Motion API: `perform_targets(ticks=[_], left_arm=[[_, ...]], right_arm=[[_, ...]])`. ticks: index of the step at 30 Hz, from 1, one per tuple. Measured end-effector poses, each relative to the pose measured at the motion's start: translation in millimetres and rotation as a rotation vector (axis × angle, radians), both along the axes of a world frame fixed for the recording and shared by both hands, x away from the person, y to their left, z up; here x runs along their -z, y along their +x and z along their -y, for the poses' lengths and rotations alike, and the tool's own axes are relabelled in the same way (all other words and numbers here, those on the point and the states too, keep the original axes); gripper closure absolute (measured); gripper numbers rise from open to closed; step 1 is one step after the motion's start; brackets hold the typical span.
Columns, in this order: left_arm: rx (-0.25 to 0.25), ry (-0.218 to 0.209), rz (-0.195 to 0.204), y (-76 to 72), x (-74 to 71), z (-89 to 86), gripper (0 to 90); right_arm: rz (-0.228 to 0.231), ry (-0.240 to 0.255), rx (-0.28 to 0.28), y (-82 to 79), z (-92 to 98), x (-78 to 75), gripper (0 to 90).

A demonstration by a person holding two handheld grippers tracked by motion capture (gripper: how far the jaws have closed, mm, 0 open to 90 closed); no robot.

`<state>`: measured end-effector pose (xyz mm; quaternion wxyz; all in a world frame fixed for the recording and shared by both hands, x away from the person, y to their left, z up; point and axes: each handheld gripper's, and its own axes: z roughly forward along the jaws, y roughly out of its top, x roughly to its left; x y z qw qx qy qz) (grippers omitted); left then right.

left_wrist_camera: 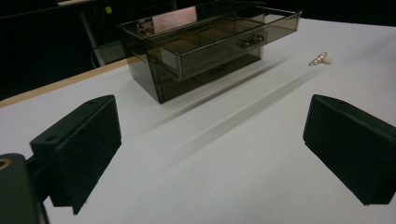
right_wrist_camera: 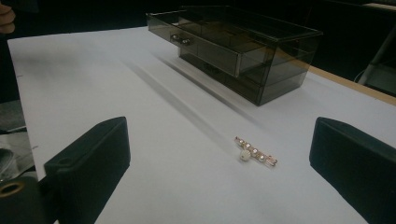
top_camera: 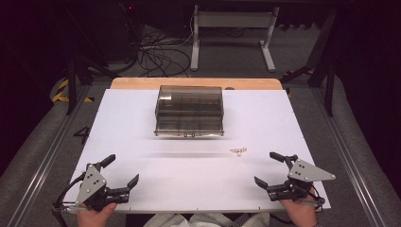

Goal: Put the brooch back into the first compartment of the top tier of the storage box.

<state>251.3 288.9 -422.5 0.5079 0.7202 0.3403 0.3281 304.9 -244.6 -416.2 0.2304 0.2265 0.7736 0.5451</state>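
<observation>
A: From the high view? The left gripper [top_camera: 117, 171] and right gripper [top_camera: 270, 168] rest at the near edge of the white table [top_camera: 127, 137], jaws spread, holding nothing; the pearl hair clip [top_camera: 239, 151] lies ahead of the right one, the smoked drawer box [top_camera: 189, 110] beyond, top drawer pulled out.

B: Left gripper view?

A: Jaws wide apart; clip [left_wrist_camera: 321, 59] far right, well off.

B: Right gripper view?

A: Jaws apart; clip [right_wrist_camera: 255, 152] between them, just ahead. Likely light, stiff, slippery, flat; I'd pinch across its narrow bar.

One smoky drawer box [top_camera: 189, 109], one pearl hair clip [top_camera: 238, 151], one white board [top_camera: 142, 123], two grippers.
</observation>
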Motion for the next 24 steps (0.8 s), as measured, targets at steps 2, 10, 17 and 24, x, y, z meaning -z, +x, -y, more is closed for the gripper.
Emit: perform_targets(ticks=[2, 10, 17, 24], left_arm=[[0.0, -0.019, -0.014, 1.6, -0.3, -0.3, 5.7], [0.004, -0.038, -0.012, 1.4, -0.6, -0.6, 5.6], [-0.002, -0.012, 0.011, -0.4, -1.3, 1.9, 5.6], [-0.009, -0.01, 0.007, 0.2, -1.1, 1.1, 5.7]], right_arm=[[-0.004, 0.003, -0.001, -0.6, -0.3, 0.5, 6.2], [-0.005, 0.005, -0.006, -0.9, -0.6, 0.4, 7.2], [-0.002, -0.002, -0.01, -1.3, -1.8, 0.4, 7.8], [0.009, -0.022, -0.008, -1.2, -2.8, -1.2, 8.6]])
